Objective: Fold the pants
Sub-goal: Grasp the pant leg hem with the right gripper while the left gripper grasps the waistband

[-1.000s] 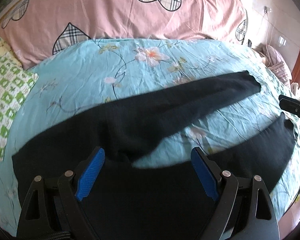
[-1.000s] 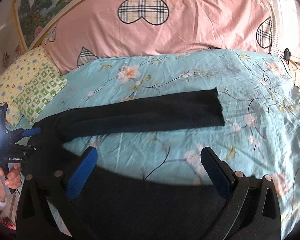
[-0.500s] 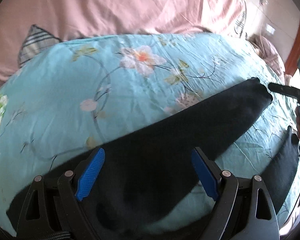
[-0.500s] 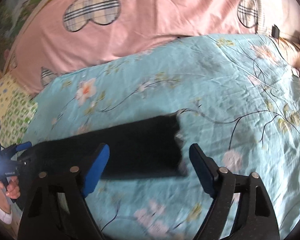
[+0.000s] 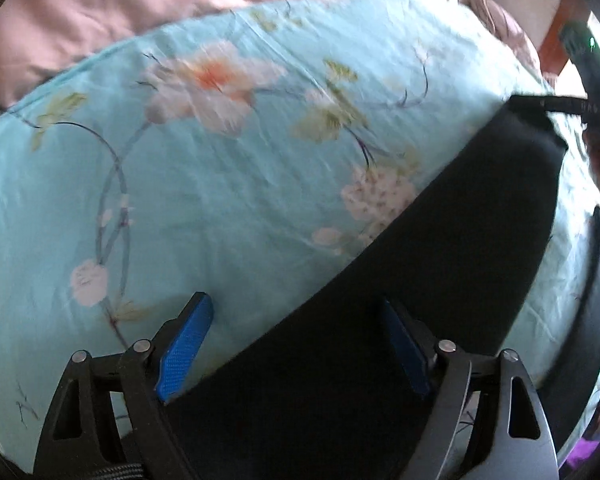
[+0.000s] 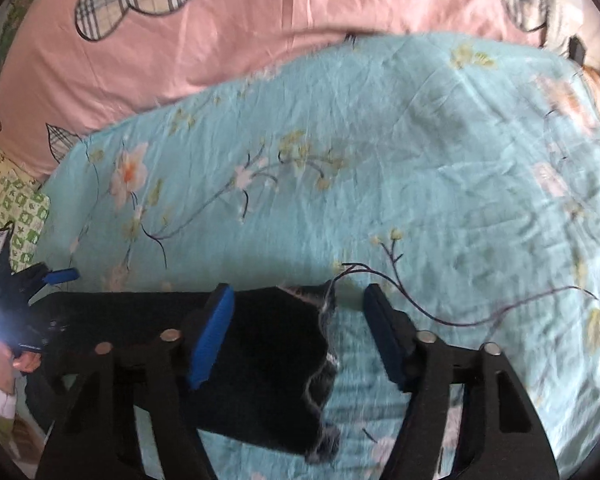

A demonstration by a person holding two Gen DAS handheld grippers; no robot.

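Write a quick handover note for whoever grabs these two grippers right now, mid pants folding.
Left gripper: open, over the upper stretch of the far leg, nothing gripped.
Right gripper: open, its fingers to either side of that leg's hem, not yet closed.
Black pants lie spread on the blue floral sheet, legs still apart; the second leg lies nearer.
Done: grippers positioned, no fold made.
Left: likely grip the hem and the upper leg, lay one leg over the other, then fold lengthwise.

No lettering can be read: faint marks on the left gripper (image 6: 18, 304) body, beside the black pants (image 6: 260, 352), are too blurred.
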